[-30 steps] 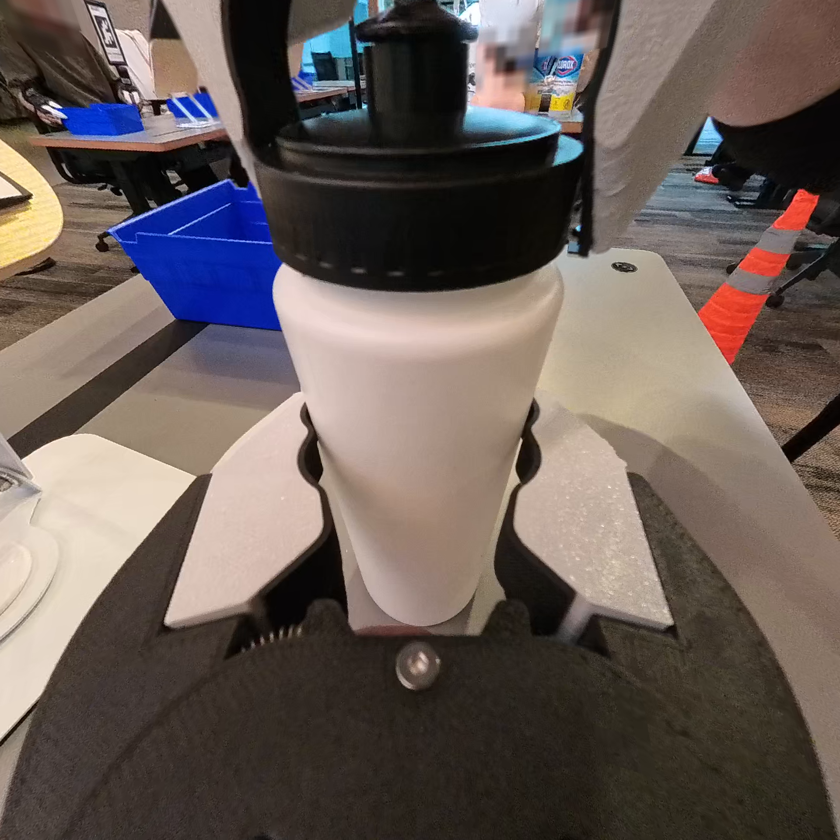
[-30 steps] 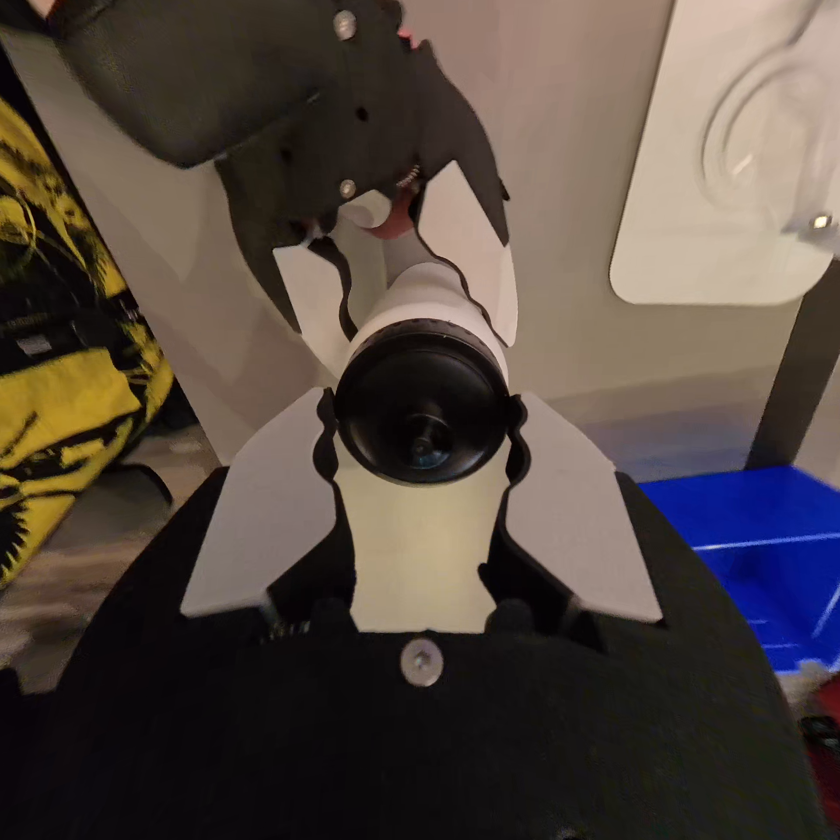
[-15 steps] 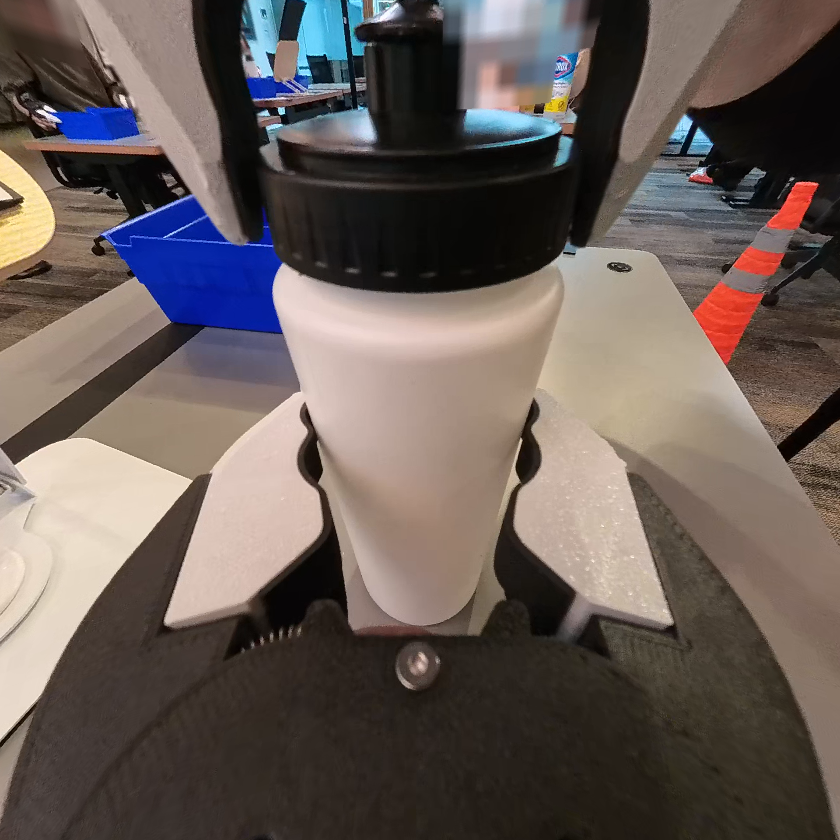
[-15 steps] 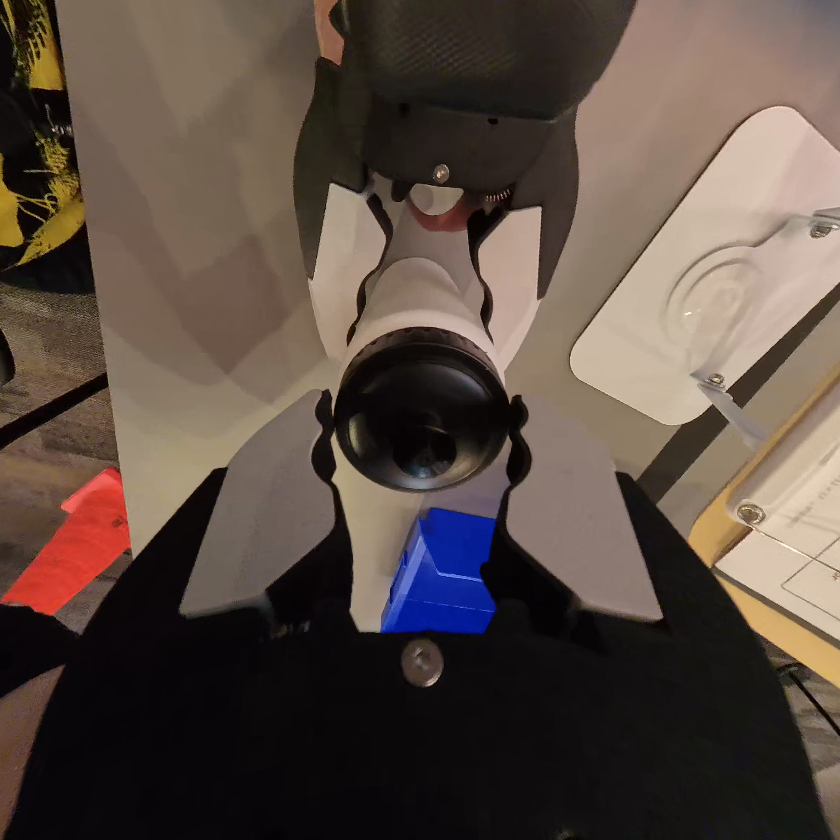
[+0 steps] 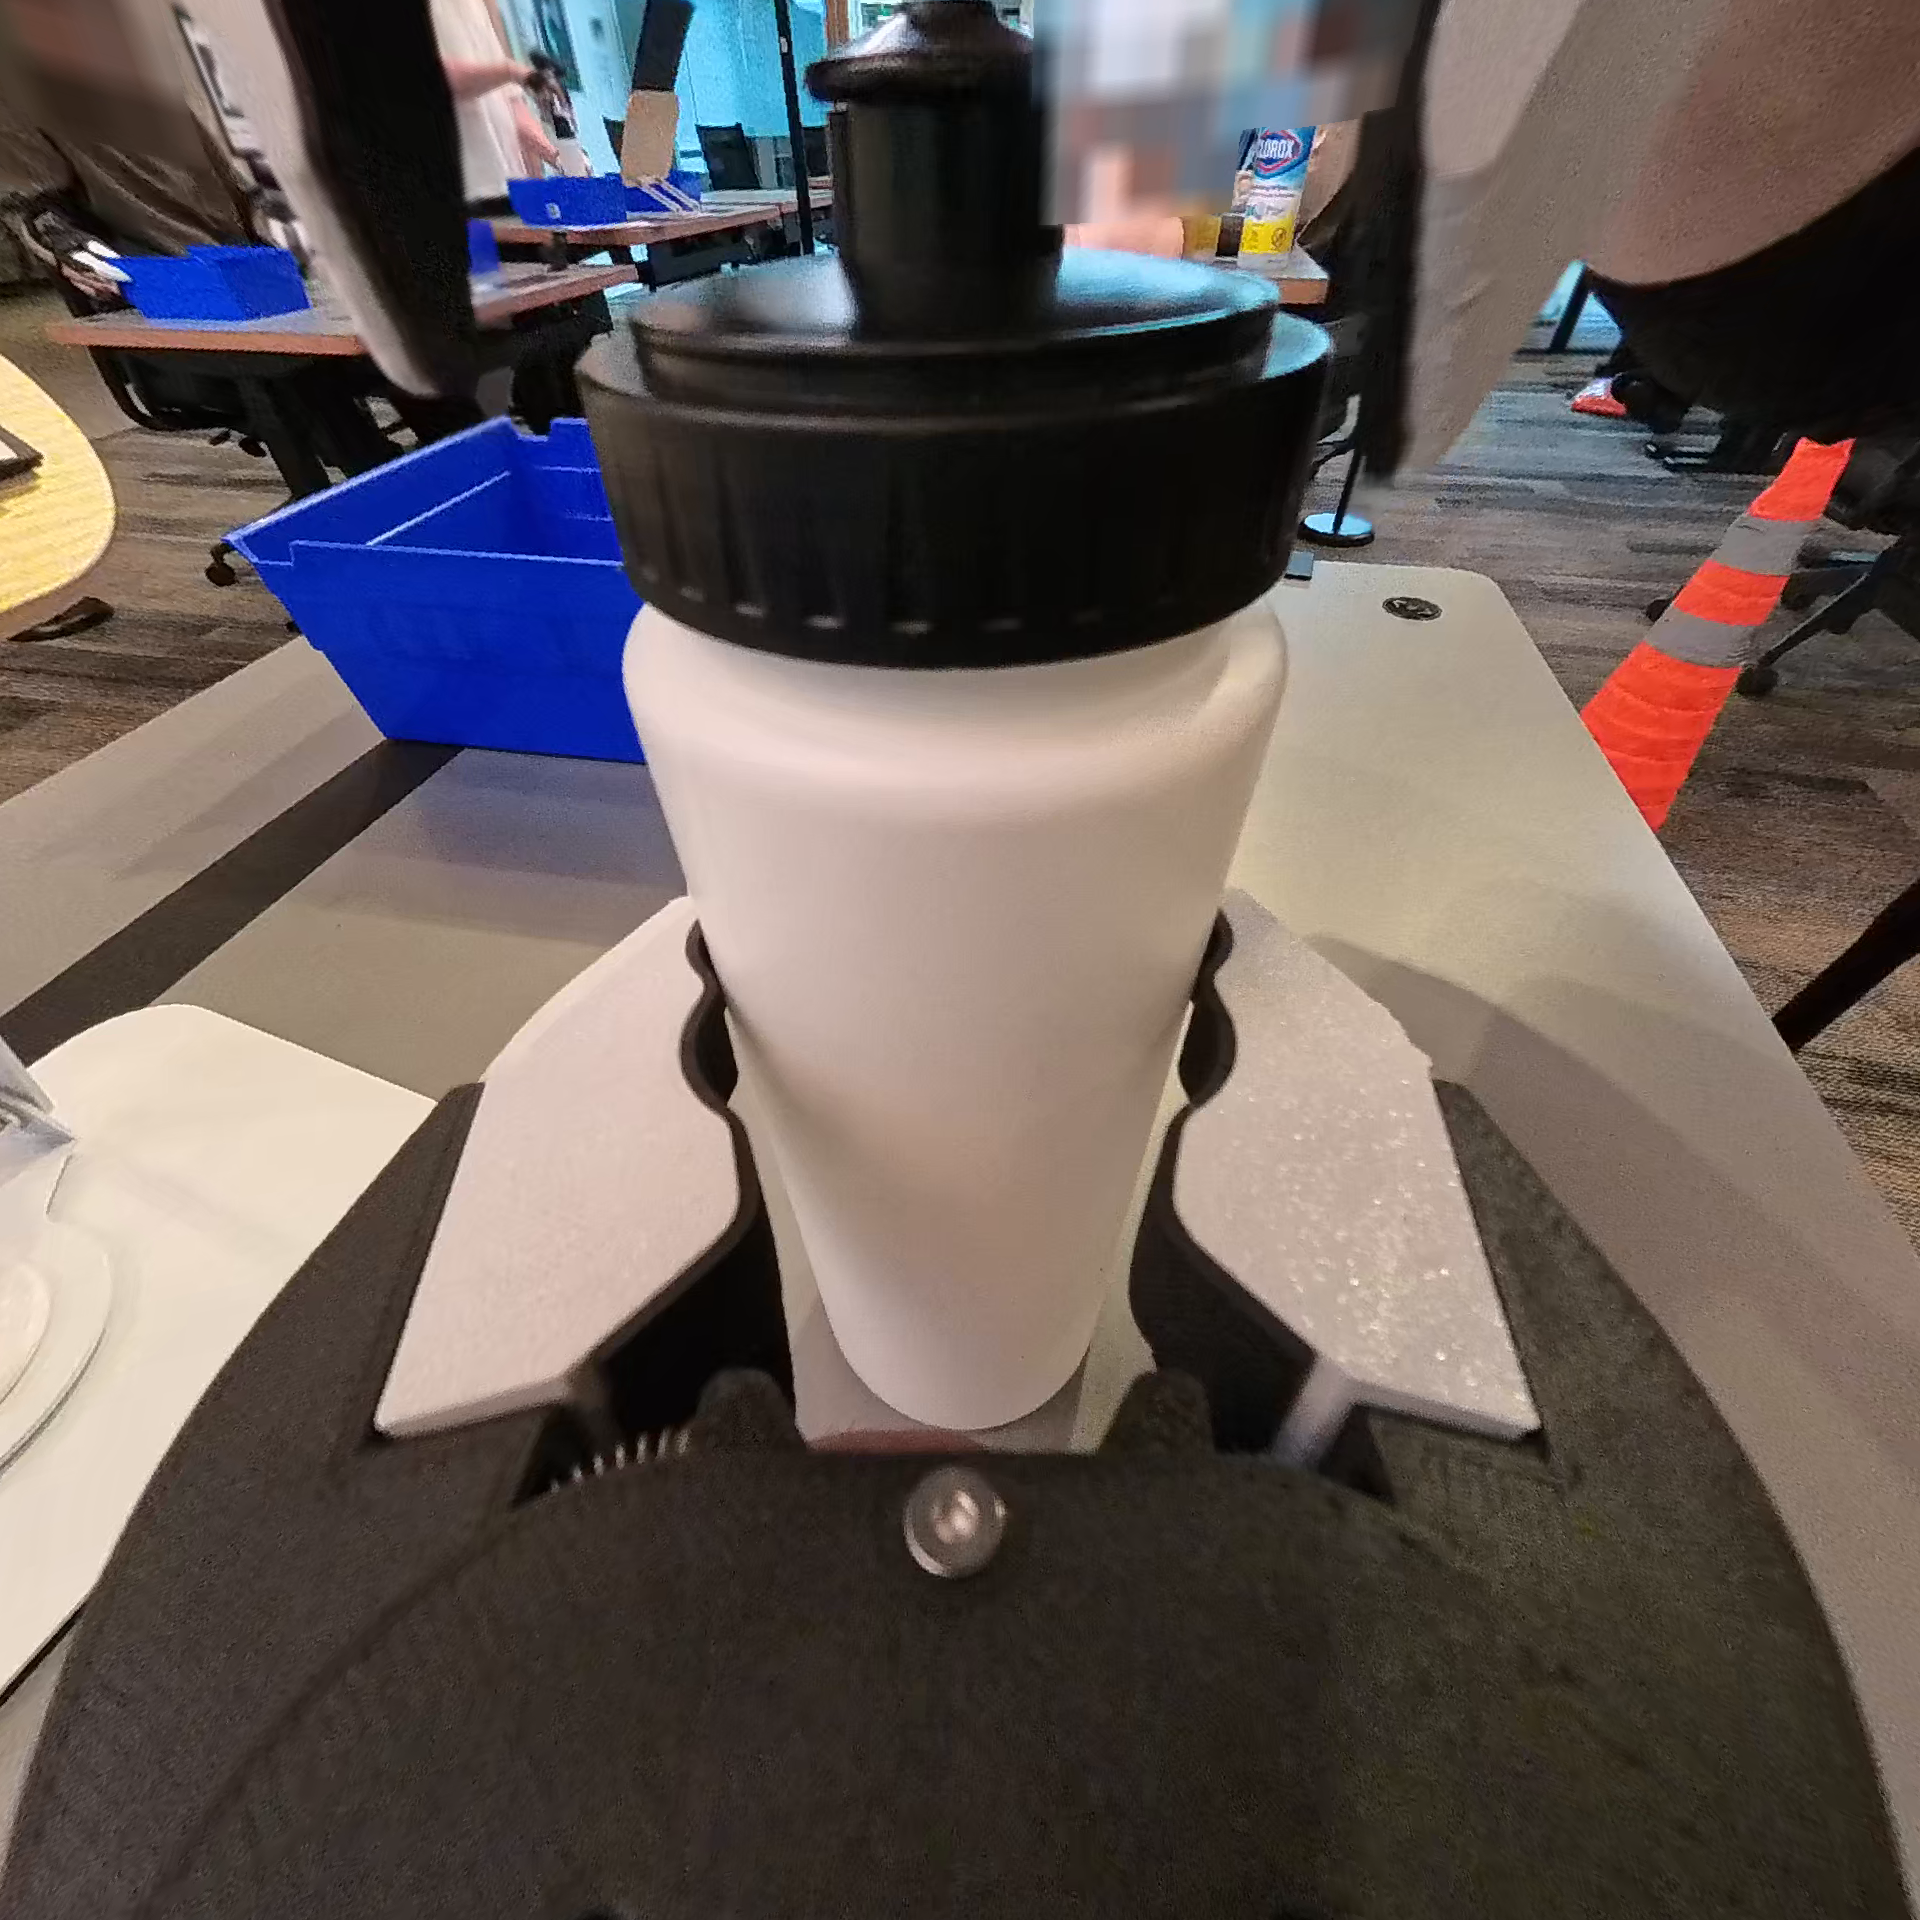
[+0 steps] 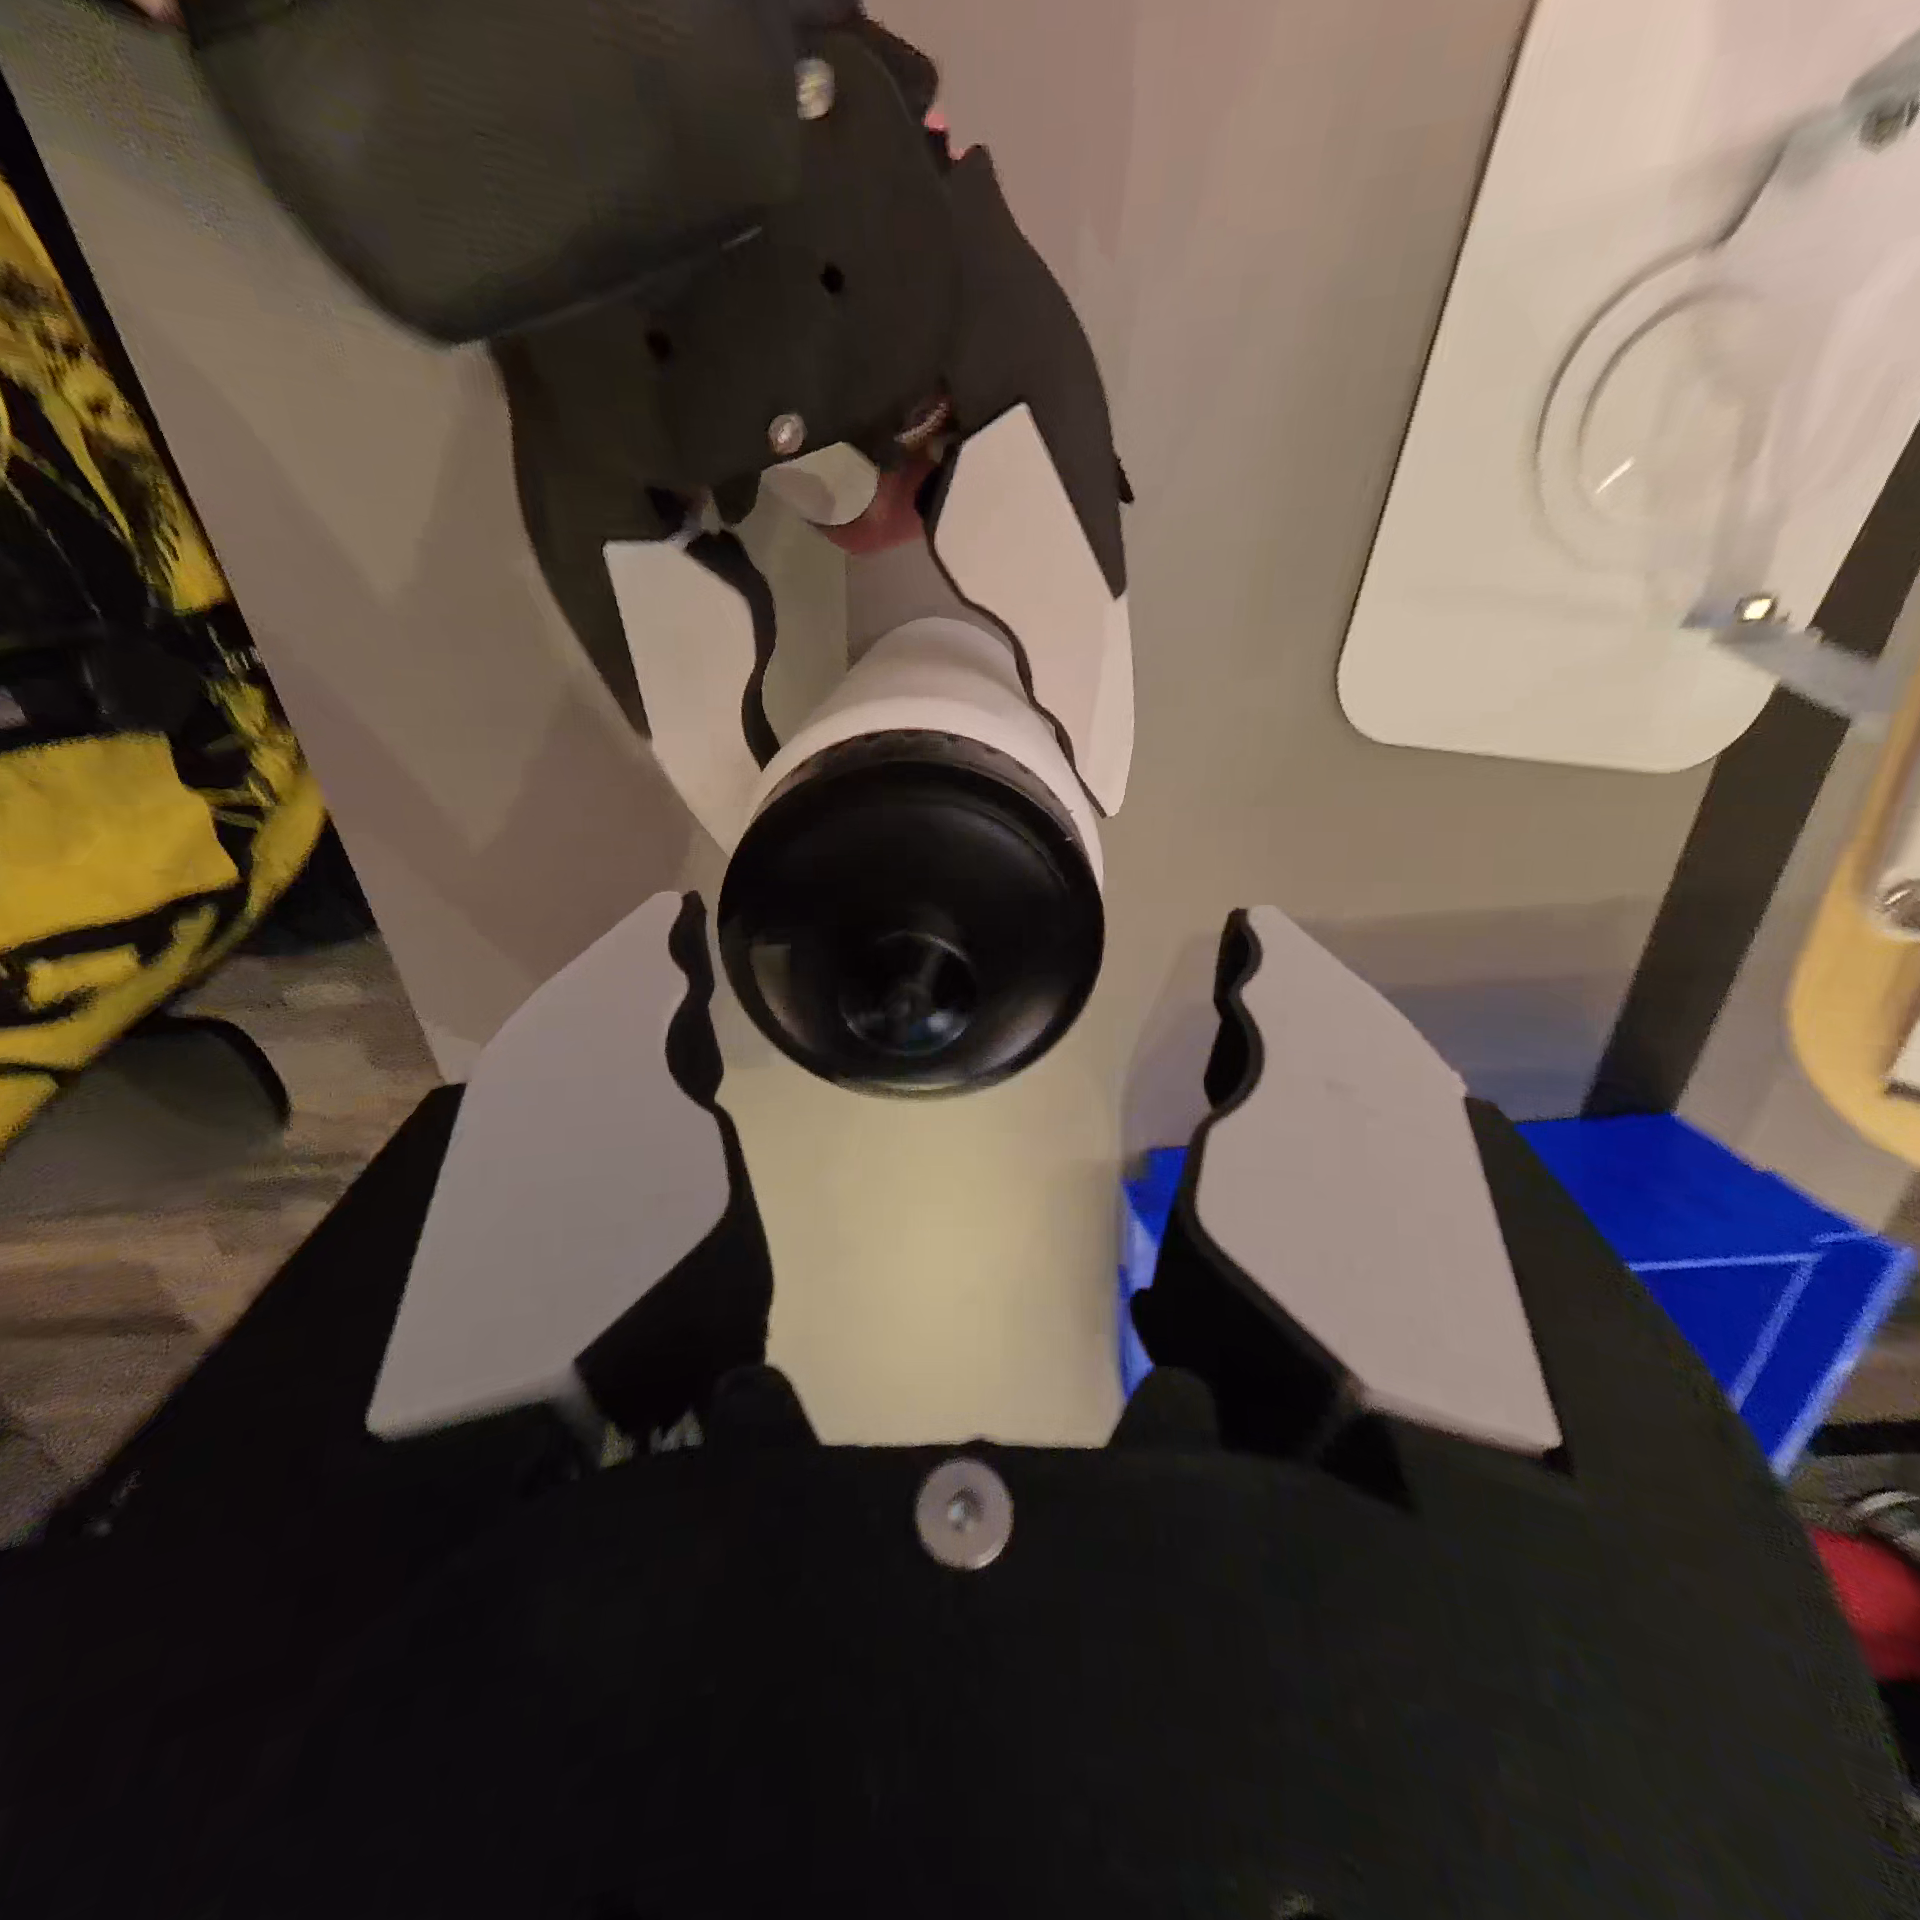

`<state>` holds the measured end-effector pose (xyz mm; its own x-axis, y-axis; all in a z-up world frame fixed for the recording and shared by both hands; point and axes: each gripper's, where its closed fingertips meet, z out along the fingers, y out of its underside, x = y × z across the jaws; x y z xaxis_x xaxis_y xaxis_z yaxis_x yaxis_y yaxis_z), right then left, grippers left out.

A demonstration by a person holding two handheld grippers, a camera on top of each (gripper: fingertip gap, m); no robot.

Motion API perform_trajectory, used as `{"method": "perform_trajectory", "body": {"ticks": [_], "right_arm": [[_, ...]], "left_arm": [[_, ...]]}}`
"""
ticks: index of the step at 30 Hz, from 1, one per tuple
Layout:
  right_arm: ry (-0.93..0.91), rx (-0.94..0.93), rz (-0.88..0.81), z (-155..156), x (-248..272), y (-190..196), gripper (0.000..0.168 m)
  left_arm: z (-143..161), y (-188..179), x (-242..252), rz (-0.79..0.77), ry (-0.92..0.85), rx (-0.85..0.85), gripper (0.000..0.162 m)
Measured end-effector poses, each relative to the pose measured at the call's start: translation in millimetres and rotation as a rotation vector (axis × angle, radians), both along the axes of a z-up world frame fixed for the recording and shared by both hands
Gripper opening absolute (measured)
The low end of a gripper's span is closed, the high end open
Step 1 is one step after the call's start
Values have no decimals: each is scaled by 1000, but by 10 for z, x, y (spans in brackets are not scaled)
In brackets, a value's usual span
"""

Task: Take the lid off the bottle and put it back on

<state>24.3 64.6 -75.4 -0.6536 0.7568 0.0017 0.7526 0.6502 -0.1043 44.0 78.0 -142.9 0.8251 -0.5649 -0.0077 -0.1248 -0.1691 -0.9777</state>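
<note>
Your left gripper (image 5: 956, 1039) clamping the white bottle (image 5: 956, 935) mid-frame, black lid (image 5: 951, 488) sitting on top, your right gripper (image 6: 961, 997) spreading wide around the lid, not gripping it, blue bin (image 5: 447, 613) sitting upper left.

One labelled canister far behind the bottle; other markings too blurred to read.

In the left wrist view, the only thing with clear print is a pale canister (image 5: 1270, 203) on a far desk, seen just right of the spout of the black lid (image 5: 951, 488) on the white bottle (image 5: 956, 987). It has a blue brand mark on its upper wall and a yellow patch with small dark symbols lower down. In the right wrist view, well left of the bottle (image 6: 935, 686), there is yellow and black printed cloth (image 6: 114, 831), and I cannot tell whether its marks are letters. At the far right edge, a white sheet (image 6: 1910, 1075) shows only a dark corner line.
</note>
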Motion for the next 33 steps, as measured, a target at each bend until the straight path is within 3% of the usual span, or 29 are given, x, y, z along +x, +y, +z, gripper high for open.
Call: {"method": "perform_trajectory", "body": {"ticks": [4, 8, 10, 14, 16, 21, 25, 29, 33], "right_arm": [[-8, 55, 232, 5, 58, -12, 88], [-44, 72, 293, -59, 72, -43, 73], [-47, 59, 226, -60, 77, -42, 73], [-76, -54, -209, -74, 26, -43, 75], [-100, -90, -254, -104, 82, -67, 76], [-29, -30, -78, -59, 58, -19, 91], [68, 44, 198, 99, 22, -67, 96], [40, 87, 333, 25, 45, -87, 89], [8, 68, 339, -44, 83, -83, 72]], "left_arm": [[2, 4, 2, -4, -6, 2, 85], [2, -2, 0, -4, -3, 3, 85], [2, -1, 2, -4, -3, 2, 85], [12, 14, -34, 6, -30, -5, 85], [2, 3, 2, -2, -4, 3, 85], [0, 3, 44, -5, 4, 1, 85], [1, 7, 44, -6, -1, 2, 85], [0, 5, 44, -8, -1, 2, 85], [0, 4, 45, -9, -1, 2, 85]]}}
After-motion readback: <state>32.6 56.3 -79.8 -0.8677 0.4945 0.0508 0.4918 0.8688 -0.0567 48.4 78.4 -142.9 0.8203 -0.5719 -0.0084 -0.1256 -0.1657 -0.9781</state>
